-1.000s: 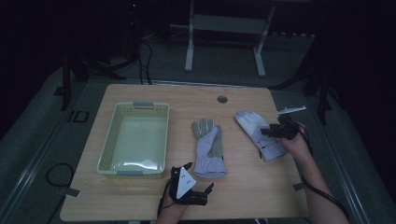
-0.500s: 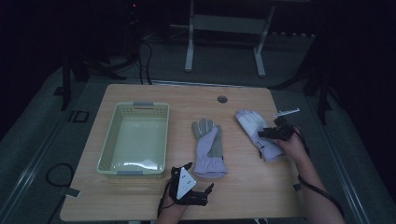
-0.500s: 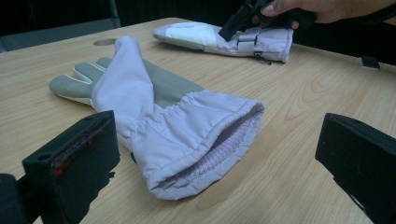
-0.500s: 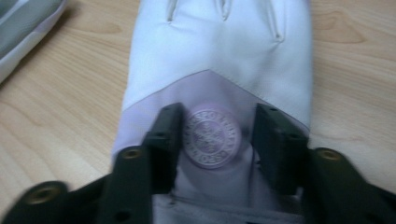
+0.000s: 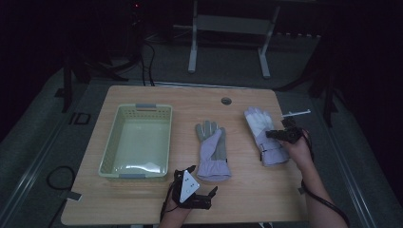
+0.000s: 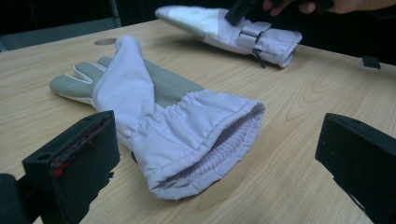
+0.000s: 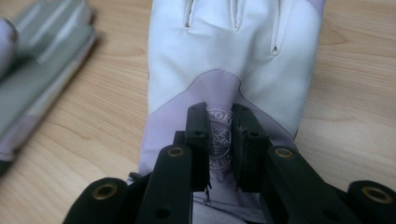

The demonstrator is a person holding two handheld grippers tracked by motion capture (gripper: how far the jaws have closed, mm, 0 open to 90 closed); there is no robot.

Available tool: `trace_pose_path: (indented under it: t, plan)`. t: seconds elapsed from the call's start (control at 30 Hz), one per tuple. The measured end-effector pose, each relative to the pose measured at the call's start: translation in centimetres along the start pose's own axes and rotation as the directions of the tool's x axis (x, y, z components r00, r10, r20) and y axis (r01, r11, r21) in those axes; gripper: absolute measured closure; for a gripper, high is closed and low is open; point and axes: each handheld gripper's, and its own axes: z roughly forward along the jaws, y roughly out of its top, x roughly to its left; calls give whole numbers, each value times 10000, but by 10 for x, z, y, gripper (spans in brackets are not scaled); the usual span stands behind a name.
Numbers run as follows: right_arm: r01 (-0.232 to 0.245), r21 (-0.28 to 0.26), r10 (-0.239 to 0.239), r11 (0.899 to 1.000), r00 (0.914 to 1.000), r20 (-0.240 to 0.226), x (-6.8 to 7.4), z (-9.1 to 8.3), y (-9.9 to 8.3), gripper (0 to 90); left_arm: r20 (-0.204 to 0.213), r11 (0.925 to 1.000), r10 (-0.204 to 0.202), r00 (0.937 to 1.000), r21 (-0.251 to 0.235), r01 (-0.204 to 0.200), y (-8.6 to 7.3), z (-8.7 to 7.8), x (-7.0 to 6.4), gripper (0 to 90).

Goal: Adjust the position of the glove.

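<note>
My right tongs (image 5: 274,135) are down on the white-backed glove (image 5: 262,135), the one lying to the right of the grey-palmed glove (image 5: 213,151) on the tabletop (image 5: 247,190). In the right gripper view the tongs (image 7: 219,140) are nearly shut, and a narrow fold of the white-backed glove (image 7: 233,60) sits pinched between the jaws, right at the round printed emblem (image 7: 218,140) on the lilac wrist panel. That glove lies flat, fingers pointing away from me, cuff toward me.

My left tongs (image 5: 197,185) rest near the front edge of the tabletop, just short of the grey-palmed glove's cuff and slightly to its left. In the left gripper view the jaws stand wide apart with nothing between them, and the gathered lilac cuff of the grey-palmed glove (image 6: 159,112) opens toward them, close but not touching. Farther off in the same view lies the white-backed glove (image 6: 233,32), with my right hand (image 6: 303,5) above it.

The green basket (image 5: 138,140) stands to the left of the grey-palmed glove, apart from it. A small round hole (image 5: 226,100) sits in the tabletop beyond that glove's fingertips.
</note>
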Motion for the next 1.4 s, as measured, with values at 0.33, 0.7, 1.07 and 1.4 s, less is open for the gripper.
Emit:
trace_pose_path:
  t: [0.33,0.7,1.07,1.4]
  plan:
    - [-463,-1069,482,9932,9987,161,19,-53,7,791,-40,10000,15,10000,12,-15,0,0,0,0]
    - [-784,-2087,982,9748,9914,861,35,-102,-7,791,-52,10000,24,10000,12,-23,0,0,0,0]
    - [-962,-1938,1256,9763,9813,1455,40,-100,-46,790,-60,10000,36,10000,24,-36,0,0,0,0]
    - [-1543,-1465,1745,9771,9751,1366,32,-70,-68,786,-43,10000,-8,10000,37,8,0,0,0,0]
